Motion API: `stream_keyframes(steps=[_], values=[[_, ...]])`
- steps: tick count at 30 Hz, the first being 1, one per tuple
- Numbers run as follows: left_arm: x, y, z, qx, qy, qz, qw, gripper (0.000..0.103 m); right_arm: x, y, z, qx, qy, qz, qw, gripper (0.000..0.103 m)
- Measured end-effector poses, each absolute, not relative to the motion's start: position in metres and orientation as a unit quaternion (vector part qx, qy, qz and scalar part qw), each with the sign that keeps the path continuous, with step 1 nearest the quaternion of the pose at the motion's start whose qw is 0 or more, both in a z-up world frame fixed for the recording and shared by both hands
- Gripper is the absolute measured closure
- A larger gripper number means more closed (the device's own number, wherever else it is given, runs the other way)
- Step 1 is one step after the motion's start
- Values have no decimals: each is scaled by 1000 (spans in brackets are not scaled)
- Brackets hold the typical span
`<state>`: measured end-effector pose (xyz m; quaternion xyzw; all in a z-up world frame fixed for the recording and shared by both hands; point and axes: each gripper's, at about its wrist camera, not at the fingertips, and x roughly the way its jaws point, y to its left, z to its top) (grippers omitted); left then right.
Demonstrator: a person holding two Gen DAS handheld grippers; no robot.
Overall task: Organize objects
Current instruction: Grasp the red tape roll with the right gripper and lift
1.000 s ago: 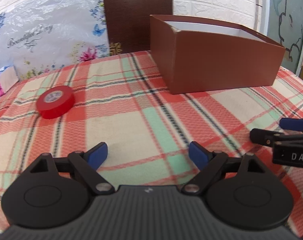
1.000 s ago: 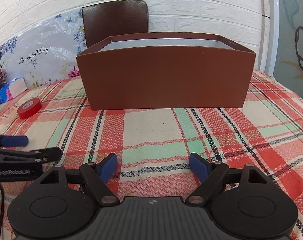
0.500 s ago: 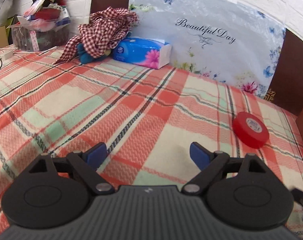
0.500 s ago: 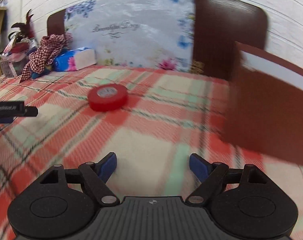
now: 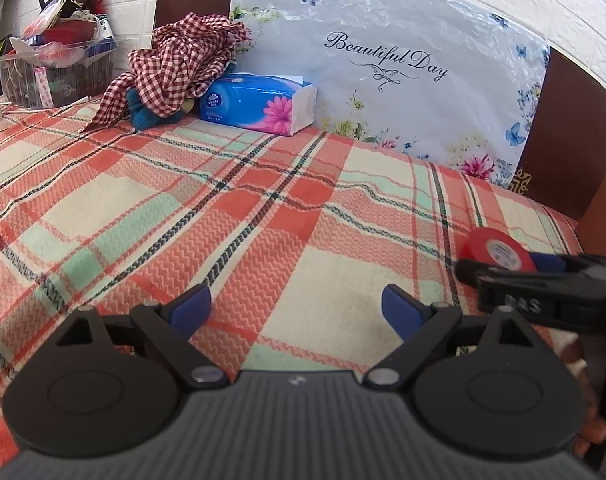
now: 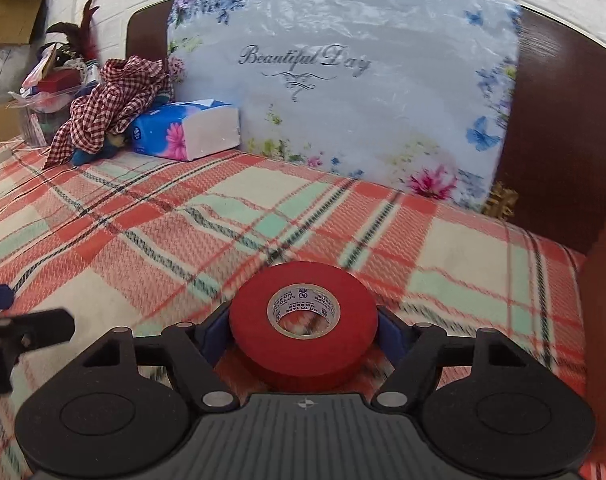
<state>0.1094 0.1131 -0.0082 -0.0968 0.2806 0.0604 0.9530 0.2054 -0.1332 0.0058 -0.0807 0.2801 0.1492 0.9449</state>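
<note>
Right tongs (image 6: 303,330) are closing around the red tape roll (image 6: 303,320), which lies flat on the plaid table (image 6: 143,240); left tongs (image 5: 295,306) hang wide and empty beside that roll.

One tape roll (image 6: 303,320), two grippers (image 5: 295,312) (image 6: 303,334)
</note>
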Motion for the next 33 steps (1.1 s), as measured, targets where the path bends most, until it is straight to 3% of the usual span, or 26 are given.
stream_keyframes(steps=[12,14,16,24,28,33], values=[[115,99,-8,-48,301,67,950,7,50,-295,8,-22,314,35,949,32],[117,86,-6,-14,313,67,947,9,25,-317,9,-3,308,7,951,26],[112,67,1,-10,323,25,946,14,7,-332,8,10,305,-5,952,19],[77,-71,44,-35,364,-249,897,18,3,-325,3,-21,302,-4,953,19],[71,-130,48,3,403,-308,862,20,2,-330,5,-7,298,0,954,19],[74,-171,31,53,451,-308,836,31,0,-331,6,-5,295,9,955,20]])
